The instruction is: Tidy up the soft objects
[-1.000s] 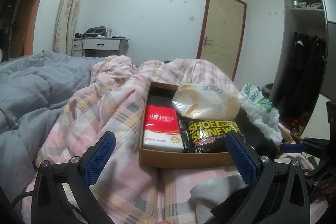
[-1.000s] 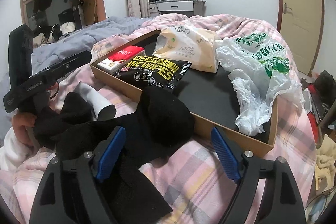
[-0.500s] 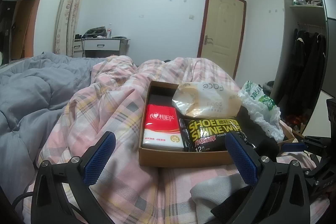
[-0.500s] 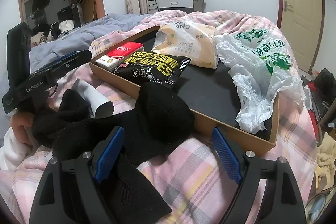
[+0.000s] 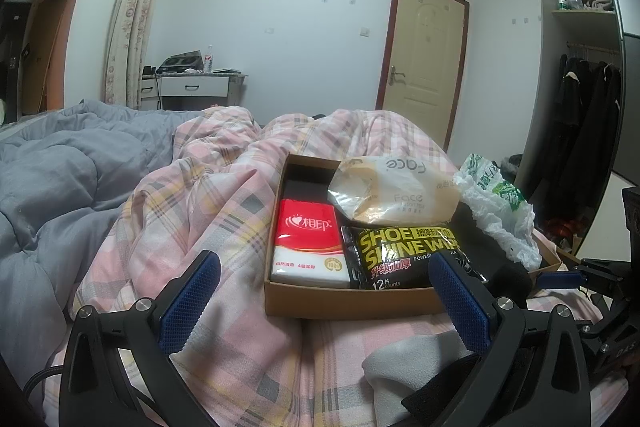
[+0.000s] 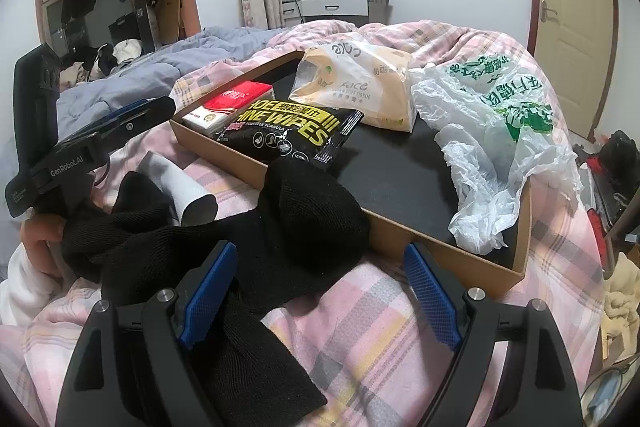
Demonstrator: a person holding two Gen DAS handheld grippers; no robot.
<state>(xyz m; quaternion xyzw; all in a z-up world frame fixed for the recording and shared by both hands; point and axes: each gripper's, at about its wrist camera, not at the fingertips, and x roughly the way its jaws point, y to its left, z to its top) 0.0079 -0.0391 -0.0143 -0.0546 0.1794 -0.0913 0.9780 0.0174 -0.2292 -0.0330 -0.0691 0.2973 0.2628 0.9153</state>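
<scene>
A black sock [image 6: 312,219] lies draped over the front edge of the cardboard box [image 6: 440,251], and a second black sock [image 6: 248,355] trails toward me. My right gripper [image 6: 320,293] is open just in front of them, its left finger over the black fabric and nothing pressed between the pads. A grey-white sock [image 6: 180,179] lies left of them. My left gripper [image 5: 326,303] is open and empty before the box [image 5: 348,303], with the grey-white sock [image 5: 412,367] low on the right. A hand [image 6: 40,247] holds the left gripper's handle.
Inside the box are a red tissue pack [image 5: 308,243], a black shoe-wipes pack [image 5: 404,251], a beige tissue pack [image 5: 396,191] and a crumpled plastic bag [image 6: 500,131]. The box sits on a pink plaid quilt [image 5: 200,211], with a grey duvet [image 5: 52,187] to the left.
</scene>
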